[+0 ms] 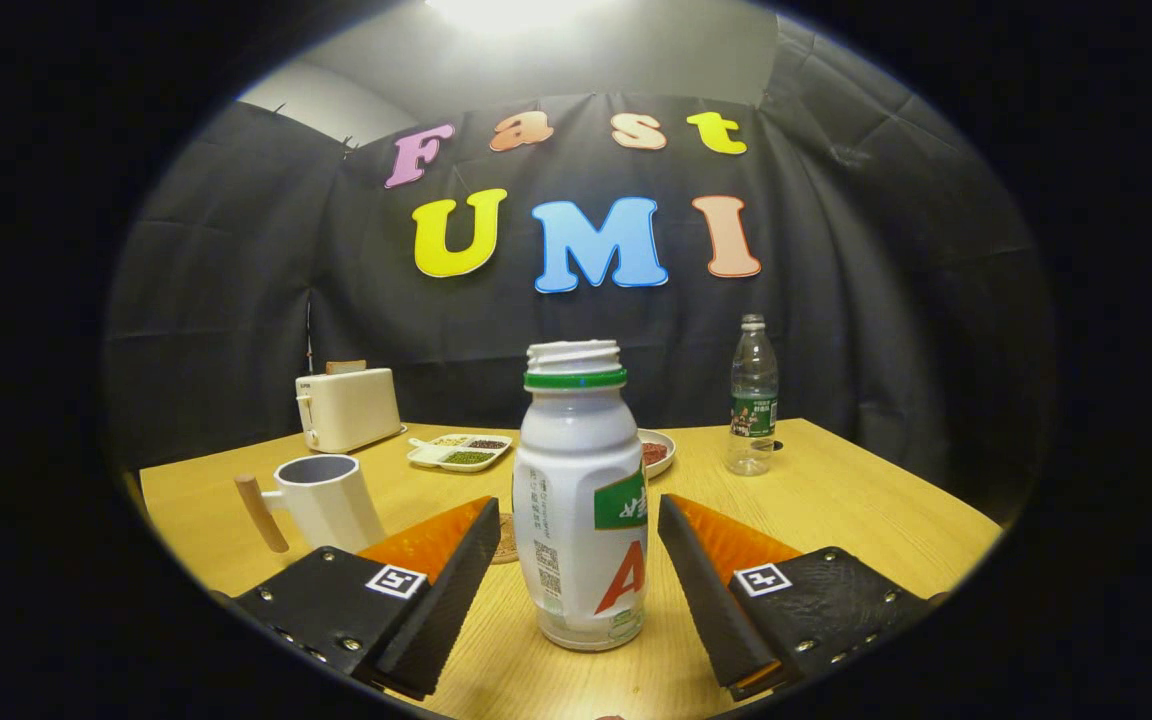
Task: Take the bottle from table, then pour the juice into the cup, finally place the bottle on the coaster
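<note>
Gripper (579, 560) wide open, holds nothing. Bottle (581, 500) upright between fingers, near table (876, 520) edge, gaps both sides. Step: take bottle. Next: close squarely on body, lift. Coaster (506, 540) just behind bottle, left. Cup (326, 500) farther left, mouth up.

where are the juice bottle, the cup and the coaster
juice bottle (581, 500): gripper view, white body, between the open gripper (576, 570) fingers
cup (321, 500): gripper view, its side wall
coaster (506, 540): gripper view, edge behind bottle
</note>
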Available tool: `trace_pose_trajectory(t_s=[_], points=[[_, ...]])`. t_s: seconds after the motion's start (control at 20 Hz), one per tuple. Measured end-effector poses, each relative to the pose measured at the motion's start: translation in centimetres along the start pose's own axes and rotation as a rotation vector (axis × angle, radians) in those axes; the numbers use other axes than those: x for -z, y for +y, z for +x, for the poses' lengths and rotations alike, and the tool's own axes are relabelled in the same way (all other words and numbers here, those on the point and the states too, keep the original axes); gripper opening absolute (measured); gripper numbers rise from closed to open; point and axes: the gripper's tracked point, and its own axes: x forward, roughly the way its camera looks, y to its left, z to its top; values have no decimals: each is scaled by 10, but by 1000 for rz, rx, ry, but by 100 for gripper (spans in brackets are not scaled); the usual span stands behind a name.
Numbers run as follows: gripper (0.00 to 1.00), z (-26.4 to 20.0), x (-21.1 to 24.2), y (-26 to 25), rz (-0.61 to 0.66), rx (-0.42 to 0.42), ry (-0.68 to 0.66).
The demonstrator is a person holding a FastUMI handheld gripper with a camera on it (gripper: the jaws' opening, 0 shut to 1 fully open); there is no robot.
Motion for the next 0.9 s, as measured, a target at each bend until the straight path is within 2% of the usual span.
trace_pose_trajectory(t_s=[0.15, 0.3, 0.4, 0.45, 0.9], points=[[77, 6, 3, -4, -4, 32, 10], [71, 5, 2, -3, -26, 35, 5], [72, 8, 1, 2, -58, 29, -1], [66, 7, -1, 4, -85, 34, -5], [66, 12, -41, 35, -546, 147, -46]])
